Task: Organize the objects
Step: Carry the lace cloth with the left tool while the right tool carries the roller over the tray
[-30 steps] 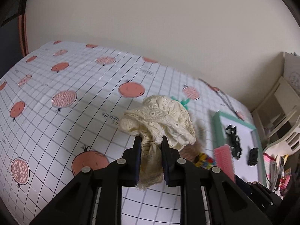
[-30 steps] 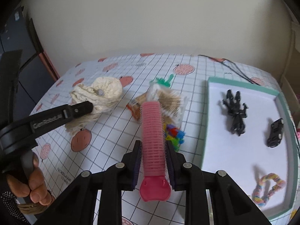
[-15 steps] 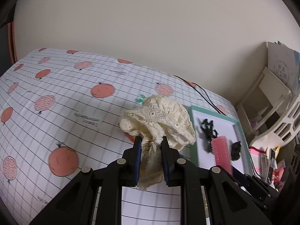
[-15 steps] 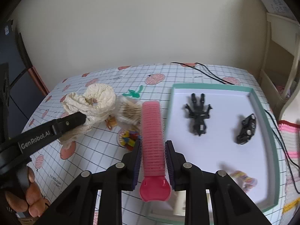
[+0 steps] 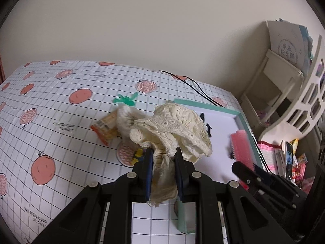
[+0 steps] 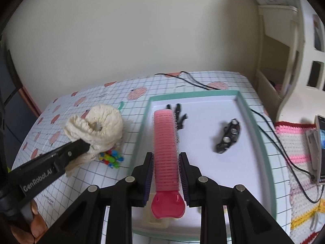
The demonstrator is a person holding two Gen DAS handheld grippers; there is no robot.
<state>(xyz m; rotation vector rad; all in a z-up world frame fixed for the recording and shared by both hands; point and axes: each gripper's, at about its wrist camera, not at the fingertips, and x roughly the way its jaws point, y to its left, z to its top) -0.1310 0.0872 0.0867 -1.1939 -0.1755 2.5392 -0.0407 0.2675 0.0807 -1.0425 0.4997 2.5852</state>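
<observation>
Left claw (image 5: 162,166) is clamped on the cream lace scrunchie (image 5: 174,128): soft, light, fully compressible, so it bunches and droops instead of holding shape. Current pinch is on a gathered fold near the bottom, with a loose tail hanging below the pads and the ruffled bulk flopping above; that looks secure enough, but it will likely cling to the pads on release, so expect it to need a shake or a wide opening. In the right wrist view the scrunchie (image 6: 97,126) hangs in the air above the table (image 6: 67,174), just left of the teal tray (image 6: 251,109), not yet over it. Right claw (image 6: 165,166) is closed around the pink hair roller (image 6: 165,148), gripped on the lower part of the barrel just above the red clip end. Roller reads as light, semi-rigid, with a bristly surface, so slip risk looks low; mid-barrel hold is fine, no need to regrip. It is held lengthwise along the fingers, pointing away from the camera, over the tray's white floor near the left wall. Already in the tray: a black claw clip (image 6: 178,116) near the far left and a dark hair clip (image 6: 228,137) mid-right. Both claws are raised, angled down toward the tray, left one trailing beside the right. Small coloured clips (image 6: 110,157) and a snack packet (image 5: 105,127) sit on the table left of the tray.
</observation>
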